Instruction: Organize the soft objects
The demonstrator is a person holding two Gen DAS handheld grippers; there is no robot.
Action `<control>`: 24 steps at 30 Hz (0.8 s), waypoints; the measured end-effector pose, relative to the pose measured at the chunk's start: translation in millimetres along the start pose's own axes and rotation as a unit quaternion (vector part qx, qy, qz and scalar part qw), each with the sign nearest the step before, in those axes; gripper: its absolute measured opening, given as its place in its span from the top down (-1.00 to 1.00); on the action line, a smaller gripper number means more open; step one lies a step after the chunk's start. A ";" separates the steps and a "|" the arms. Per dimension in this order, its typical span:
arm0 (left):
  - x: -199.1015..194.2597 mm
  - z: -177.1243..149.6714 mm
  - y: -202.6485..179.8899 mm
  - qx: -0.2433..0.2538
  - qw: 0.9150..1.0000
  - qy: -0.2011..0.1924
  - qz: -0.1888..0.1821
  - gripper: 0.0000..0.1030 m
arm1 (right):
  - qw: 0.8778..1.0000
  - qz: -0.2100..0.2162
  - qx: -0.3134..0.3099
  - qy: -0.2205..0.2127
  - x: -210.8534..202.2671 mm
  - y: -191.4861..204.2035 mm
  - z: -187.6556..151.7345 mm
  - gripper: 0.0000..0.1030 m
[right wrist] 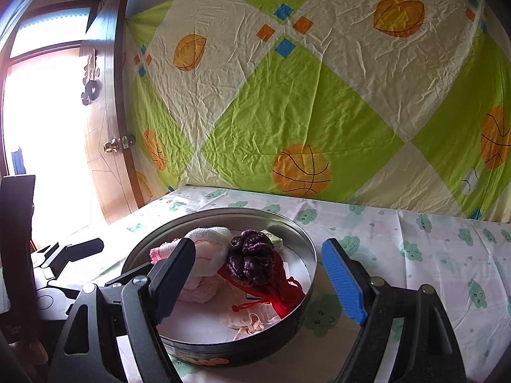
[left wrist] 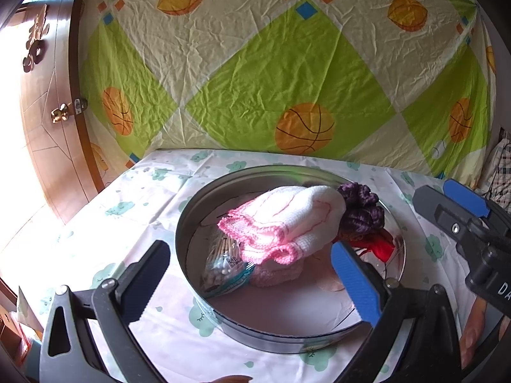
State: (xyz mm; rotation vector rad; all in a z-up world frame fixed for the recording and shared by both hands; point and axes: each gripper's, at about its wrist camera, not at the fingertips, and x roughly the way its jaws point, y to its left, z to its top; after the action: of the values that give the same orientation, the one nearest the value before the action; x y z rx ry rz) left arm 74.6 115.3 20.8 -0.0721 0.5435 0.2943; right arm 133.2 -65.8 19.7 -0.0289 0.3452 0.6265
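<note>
A round metal tin (left wrist: 191, 223) (right wrist: 306, 249) sits on the cloud-print tablecloth. Inside lie a folded white cloth with pink trim (left wrist: 287, 220) (right wrist: 207, 252), a purple knitted bundle (left wrist: 361, 210) (right wrist: 252, 255), a red drawstring pouch (left wrist: 380, 245) (right wrist: 284, 293), a pale pink fabric piece (right wrist: 249, 319) and a bag of cotton swabs (left wrist: 223, 265). My left gripper (left wrist: 252, 284) is open and empty, straddling the tin's near rim. My right gripper (right wrist: 258, 281) is open and empty over the tin's near right side; it also shows in the left wrist view (left wrist: 460, 210).
A green and cream sheet with basketball prints (left wrist: 287, 63) (right wrist: 319, 95) hangs behind the table. A wooden door (left wrist: 51, 111) (right wrist: 108, 146) stands at the left beside a bright window. A small green carton (right wrist: 273, 237) lies at the tin's far side.
</note>
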 end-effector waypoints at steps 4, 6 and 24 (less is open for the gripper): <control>-0.7 0.6 0.4 -0.001 1.000 0.000 0.001 -0.99 | 1.000 0.002 0.000 -0.002 -0.1 1.9 1.0 -0.61; -0.6 1.2 1.7 -0.004 1.000 0.001 0.001 -0.99 | 1.000 0.002 -0.001 -0.002 0.0 2.9 1.1 -0.61; 3.1 -1.0 7.0 -0.005 1.000 0.005 0.020 -0.99 | 1.000 0.003 -0.001 0.003 1.5 5.6 -1.1 -0.61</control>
State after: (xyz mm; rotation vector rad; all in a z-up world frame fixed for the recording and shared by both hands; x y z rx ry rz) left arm 74.6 122.7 18.4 -0.0722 0.5538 0.3348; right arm 130.7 -60.6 18.6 -0.0313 0.3503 0.6327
